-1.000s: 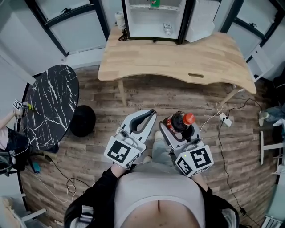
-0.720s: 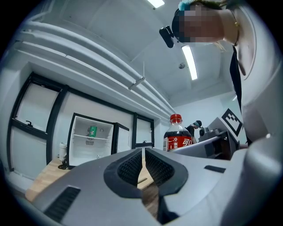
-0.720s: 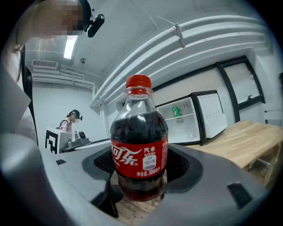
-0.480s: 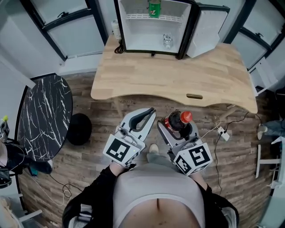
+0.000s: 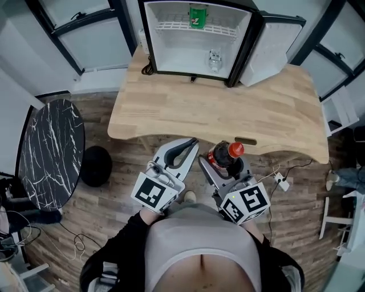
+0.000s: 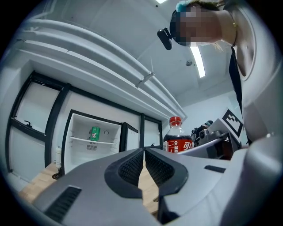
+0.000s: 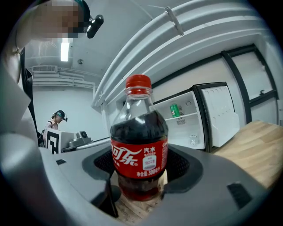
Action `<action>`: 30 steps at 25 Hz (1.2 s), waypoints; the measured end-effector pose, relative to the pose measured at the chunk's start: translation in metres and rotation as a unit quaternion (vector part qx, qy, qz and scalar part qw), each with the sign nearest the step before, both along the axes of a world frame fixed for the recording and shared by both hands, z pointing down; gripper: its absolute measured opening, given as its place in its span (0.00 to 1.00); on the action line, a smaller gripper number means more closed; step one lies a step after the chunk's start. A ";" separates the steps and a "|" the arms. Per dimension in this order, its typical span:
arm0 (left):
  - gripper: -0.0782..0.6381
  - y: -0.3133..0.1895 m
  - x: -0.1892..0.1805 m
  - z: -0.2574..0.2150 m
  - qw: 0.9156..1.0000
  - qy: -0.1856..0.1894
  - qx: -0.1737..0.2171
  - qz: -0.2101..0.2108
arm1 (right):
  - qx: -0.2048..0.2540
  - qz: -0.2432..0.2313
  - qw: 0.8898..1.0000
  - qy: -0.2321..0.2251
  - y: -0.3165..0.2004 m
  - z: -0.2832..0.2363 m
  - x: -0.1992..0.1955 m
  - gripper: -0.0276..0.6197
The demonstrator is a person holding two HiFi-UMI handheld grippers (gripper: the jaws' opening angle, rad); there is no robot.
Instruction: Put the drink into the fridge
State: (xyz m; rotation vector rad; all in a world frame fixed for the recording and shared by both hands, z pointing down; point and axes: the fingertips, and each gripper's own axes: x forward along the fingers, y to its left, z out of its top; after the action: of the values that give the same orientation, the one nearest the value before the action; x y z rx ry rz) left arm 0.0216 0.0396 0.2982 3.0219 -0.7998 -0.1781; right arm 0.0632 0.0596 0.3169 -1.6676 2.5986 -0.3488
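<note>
A: Your right gripper [image 5: 224, 163] was clamped on a Coca-Cola bottle [image 5: 222, 155], which stood upright between its jaws. In the right gripper view, the ribbed pads [image 7: 181, 167] pressed the bottle's lower half from both sides.

B: You could read its red label [image 7: 138, 160]. It carried the white Chinese Coca-Cola script, "汽水" beside it, and "300" in the small line underneath. The cap [image 7: 138, 83] was red, and the dark drink reached the bottle's shoulder.

A: Your left gripper [image 5: 190, 146] held nothing. In the left gripper view its jaws were closed, with the tips meeting.

B: You held both grippers over the plank floor [image 5: 114, 188], side by side, right at the near edge of the wooden table [image 5: 188, 108].

A: So the bottle was well apart from the mini fridge [image 5: 171, 54]. That stood on the table's far edge, with its door [image 5: 274, 48] swung open to your right.

B: A green can [image 5: 198, 14] stood on the fridge's wire shelf [image 5: 171, 25], though its mark was too small to read. Below it, a small clear thing [image 5: 214, 57] sat on the fridge floor, and I couldn't tell what it was.

A: Off to your left stood a round black marbled table [image 5: 48, 148].
</note>
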 end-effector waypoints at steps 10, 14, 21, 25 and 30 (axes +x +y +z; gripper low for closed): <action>0.13 -0.027 0.000 -0.002 1.000 -0.014 -0.001 0.000 | -0.007 0.000 1.000 -0.010 -0.026 0.003 -0.001 0.55; 0.13 -0.036 -0.004 -0.006 1.000 -0.009 0.014 -0.007 | -0.003 0.004 1.000 -0.006 -0.033 0.000 0.000 0.55; 0.13 -0.036 0.003 0.000 1.000 -0.019 -0.001 -0.007 | -0.009 -0.011 1.000 -0.014 -0.033 0.004 0.004 0.55; 0.13 -0.031 0.007 0.010 1.000 -0.022 -0.004 -0.015 | -0.006 -0.018 1.000 -0.016 -0.028 0.007 0.009 0.55; 0.13 -0.030 0.012 0.022 0.999 -0.023 -0.023 -0.018 | -0.030 -0.025 0.999 -0.014 -0.033 0.024 0.013 0.55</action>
State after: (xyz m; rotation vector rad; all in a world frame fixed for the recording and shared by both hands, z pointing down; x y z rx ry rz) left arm 0.0339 0.0099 0.3198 2.9810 -0.8505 -0.0896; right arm 0.0764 0.0267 0.3413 -1.6052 2.6386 -0.4522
